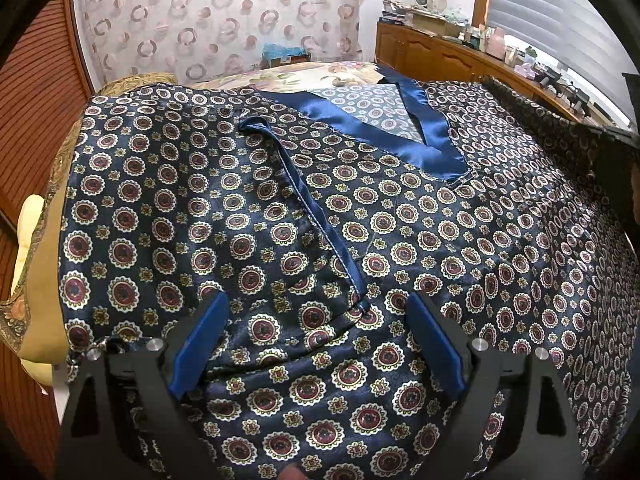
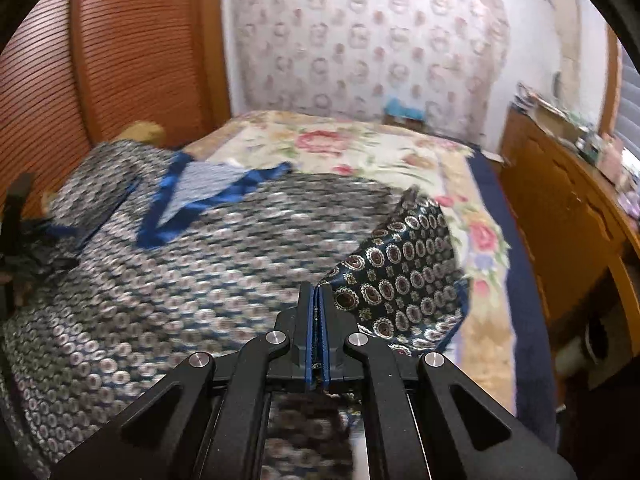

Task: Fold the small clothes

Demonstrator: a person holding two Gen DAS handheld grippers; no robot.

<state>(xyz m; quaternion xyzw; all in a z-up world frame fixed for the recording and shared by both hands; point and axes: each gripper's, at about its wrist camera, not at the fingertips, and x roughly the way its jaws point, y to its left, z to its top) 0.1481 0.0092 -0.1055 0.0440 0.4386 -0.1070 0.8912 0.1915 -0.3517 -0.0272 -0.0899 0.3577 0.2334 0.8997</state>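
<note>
Left wrist view: the left gripper [image 1: 316,320] hangs just above the shirt [image 1: 280,220], its blue fingers [image 1: 198,344] spread wide with only flat cloth under the gap and nothing gripped. The shirt is dark navy satin printed with red-and-cream medallions, and it lies spread over the near part of the bed [image 1: 320,72], covering most of the width. A folded sleeve with a blue hem [image 1: 316,216] lies slantwise across the chest, ending just ahead of the fingers. Farther on sits the plain blue V-neck band [image 1: 432,136], open toward the far edge of the bed.

Right wrist view: the right gripper [image 2: 318,300] has its fingers [image 2: 307,320] pressed together on a fold of the shirt [image 2: 160,280] near the bed's right edge. The pinched flap [image 2: 404,272] stands lifted off the floral bedspread [image 2: 360,148], sharp against a blurred background. Beyond lies the neck band, toward the far left.

Past the bed hangs a curtain [image 1: 224,16] with ring patterns. A wooden cabinet [image 2: 560,208] runs along the right side, cluttered on top.
</note>
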